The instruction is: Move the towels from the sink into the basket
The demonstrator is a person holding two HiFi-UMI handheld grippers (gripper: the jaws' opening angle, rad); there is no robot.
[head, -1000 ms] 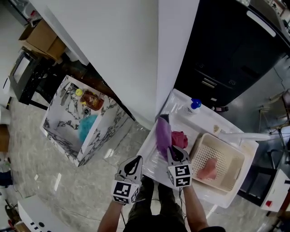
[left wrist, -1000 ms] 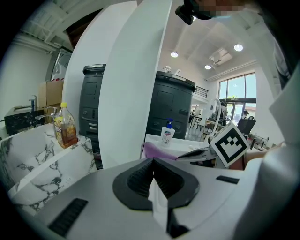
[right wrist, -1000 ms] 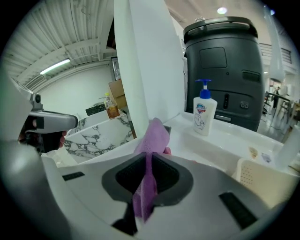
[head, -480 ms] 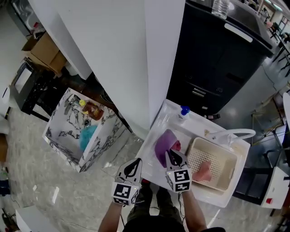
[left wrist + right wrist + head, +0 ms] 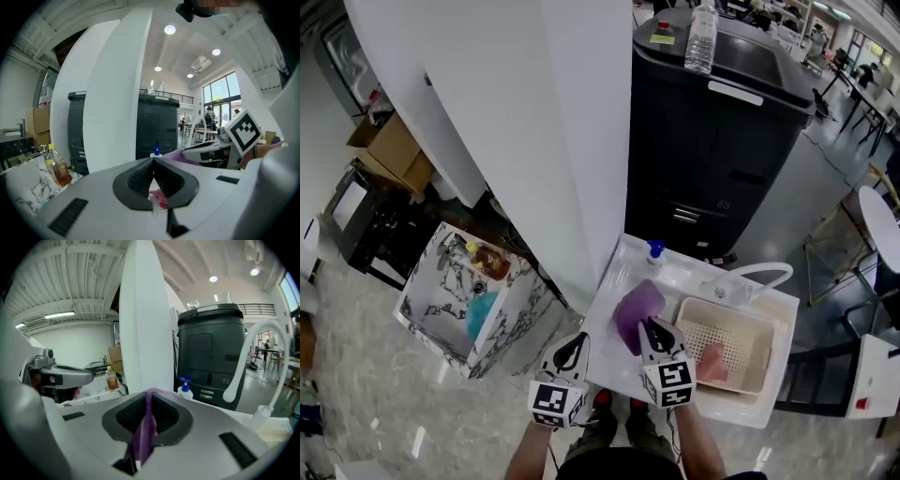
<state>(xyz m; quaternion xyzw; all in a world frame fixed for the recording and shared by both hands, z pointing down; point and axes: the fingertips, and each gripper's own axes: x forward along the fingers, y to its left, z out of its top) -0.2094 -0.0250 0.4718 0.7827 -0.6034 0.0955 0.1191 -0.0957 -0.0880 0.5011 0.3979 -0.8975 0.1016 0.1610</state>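
Purple towel (image 5: 637,314) is now up clear of the sink (image 5: 619,267), higher than a second ago. My right gripper (image 5: 652,328) has its fingers clamped on it; my left gripper (image 5: 572,344) has its fingers together, empty. I reckon the next move is right, to the basket (image 5: 727,314) with the pink towel (image 5: 711,361). White sink unit, marble floor, black cabinet (image 5: 712,150) behind.

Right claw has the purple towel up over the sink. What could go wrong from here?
1. The right claw pinches only a thin fold of the purple towel. The rest hangs loose, so it may slip out before reaching the basket.
2. The hanging cloth could snag the basket rim or the white faucet behind it.
3. A swing might tip the blue-capped bottle beyond the towel.
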